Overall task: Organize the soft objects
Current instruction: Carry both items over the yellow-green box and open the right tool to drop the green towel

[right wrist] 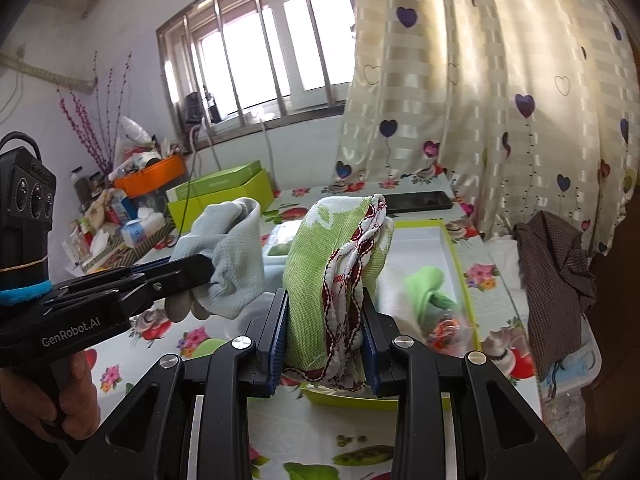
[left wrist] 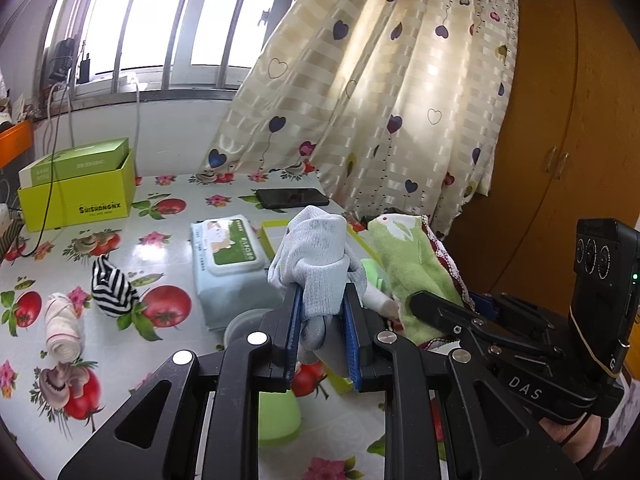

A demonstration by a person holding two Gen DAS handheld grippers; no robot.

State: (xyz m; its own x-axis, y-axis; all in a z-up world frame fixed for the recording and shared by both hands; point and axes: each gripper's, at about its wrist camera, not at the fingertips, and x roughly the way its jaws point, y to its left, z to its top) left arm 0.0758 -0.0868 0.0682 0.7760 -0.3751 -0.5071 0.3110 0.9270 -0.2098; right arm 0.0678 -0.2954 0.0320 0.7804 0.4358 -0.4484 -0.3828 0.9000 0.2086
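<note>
Your left gripper [left wrist: 320, 300] is clenched on a pale grey knitted sock [left wrist: 316, 256]; your right gripper [right wrist: 324, 320] grasps a green woven cloth with red-and-white trim [right wrist: 320, 264], both raised above the fruit-print tablecloth [left wrist: 120, 360].

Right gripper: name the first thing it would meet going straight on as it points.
Probably the shallow yellow-rimmed box on the table, just ahead and below the right gripper, which is shut on the green towel; depth is uncertain.

a lived-in home room: heart-print curtain [left wrist: 380, 92] beside a barred window [left wrist: 160, 24], wooden wardrobe [left wrist: 560, 120], and a counter [left wrist: 168, 240] under a fruit-and-flower oilcloth.
</note>
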